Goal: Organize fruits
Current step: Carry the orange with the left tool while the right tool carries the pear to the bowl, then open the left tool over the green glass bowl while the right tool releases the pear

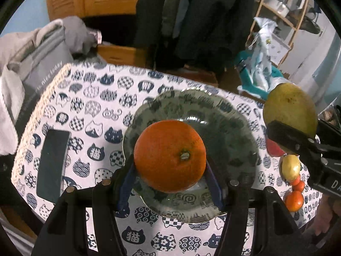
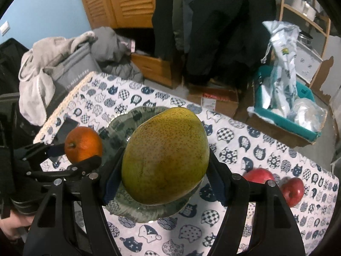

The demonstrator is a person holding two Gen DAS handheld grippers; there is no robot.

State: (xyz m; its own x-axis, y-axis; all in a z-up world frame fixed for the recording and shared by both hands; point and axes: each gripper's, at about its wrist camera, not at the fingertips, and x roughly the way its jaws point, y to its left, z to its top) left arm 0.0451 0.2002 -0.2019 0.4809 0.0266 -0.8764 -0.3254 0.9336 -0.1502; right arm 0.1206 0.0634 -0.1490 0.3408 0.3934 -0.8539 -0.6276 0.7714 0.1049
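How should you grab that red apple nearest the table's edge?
Grip the round red apple across its widest middle, coming down from above. It sits on the cat-patterned tablecloth with its stem dimple facing sideways, so the smooth flanks give the fingers the best hold. A second red apple lies close beside it, so keep one finger clear of that.

1. The plate (image 1: 238,115) sits on my table (image 1: 89,98), mid-surface.
2. My left gripper (image 1: 170,170) holds the orange (image 1: 170,155) above the plate.
3. My right gripper (image 2: 164,175) holds the mango (image 2: 166,157) above it too, right of the orange.
4. Two apples (image 2: 292,189) lie on the table right of the plate.
5. A phone (image 1: 52,162) lies left of it.
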